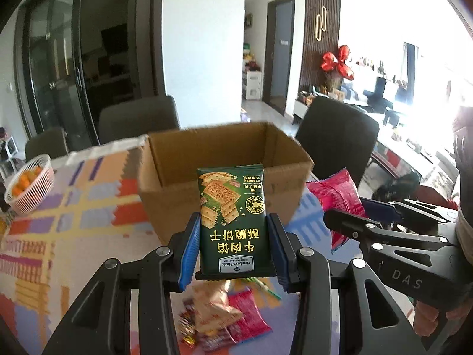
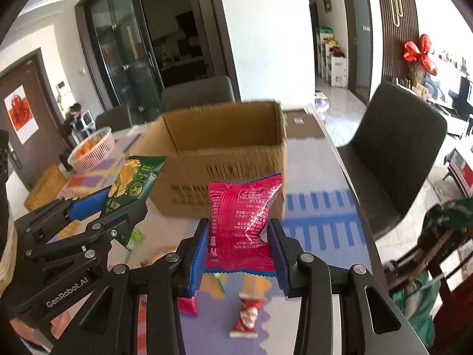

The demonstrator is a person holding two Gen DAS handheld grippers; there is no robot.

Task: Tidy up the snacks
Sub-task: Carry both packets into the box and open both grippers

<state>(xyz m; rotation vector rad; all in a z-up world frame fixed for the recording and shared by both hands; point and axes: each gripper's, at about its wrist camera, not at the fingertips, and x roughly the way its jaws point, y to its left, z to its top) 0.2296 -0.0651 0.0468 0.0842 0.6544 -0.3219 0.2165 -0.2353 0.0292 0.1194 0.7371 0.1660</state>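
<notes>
My left gripper (image 1: 233, 230) is shut on a green cracker packet (image 1: 232, 207) and holds it upright above the table, just in front of the open cardboard box (image 1: 183, 189). My right gripper (image 2: 239, 242) is shut on a pink snack packet (image 2: 244, 216), also raised in front of the box (image 2: 236, 162). The two grippers are side by side: the right one shows in the left wrist view (image 1: 348, 216) with the pink packet (image 1: 337, 192), and the left one shows in the right wrist view (image 2: 97, 204) with the green packet (image 2: 133, 180).
Loose snack packets (image 1: 218, 316) lie on the patterned tablecloth (image 1: 88, 216) below the grippers; a red-and-white wrapped candy (image 2: 246, 316) lies near. A white basket of orange fruit (image 1: 28, 185) stands at the left. Dark chairs (image 2: 396, 153) surround the table.
</notes>
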